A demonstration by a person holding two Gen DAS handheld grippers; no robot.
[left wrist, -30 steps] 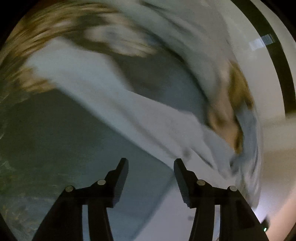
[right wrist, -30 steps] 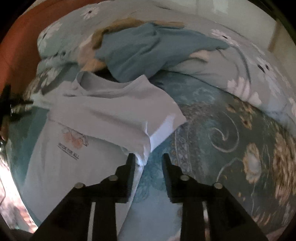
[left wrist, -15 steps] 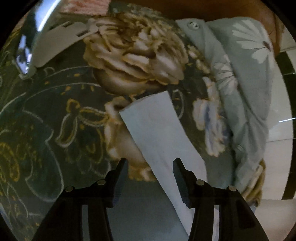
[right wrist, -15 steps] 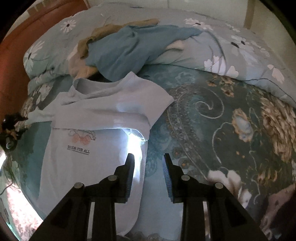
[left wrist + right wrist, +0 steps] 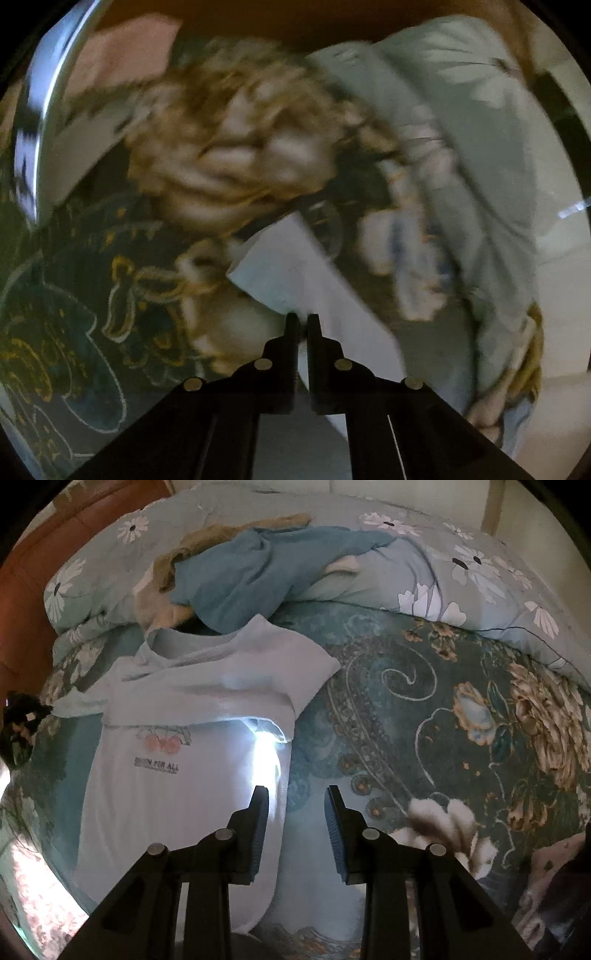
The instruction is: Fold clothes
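My left gripper is clamped on the pale blue cotton T-shirt's sleeve to fold it inward; my right gripper hovers parted, empty, over the hem side.

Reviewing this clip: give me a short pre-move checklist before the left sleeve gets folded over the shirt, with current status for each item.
1. Left gripper shut on the pale blue T-shirt's left sleeve: ok, fingers together at its edge.
2. Right gripper free: ok, open, nothing between the fingers.
3. Right sleeve already folded across the chest: ok.
4. Pale blue T-shirt body flat on the teal floral bedspread: ok.
5. Rumpled blue garment clear of the shirt: not ok, it touches the collar.
6. Grip depth on the sleeve: cannot tell, picture blurred.
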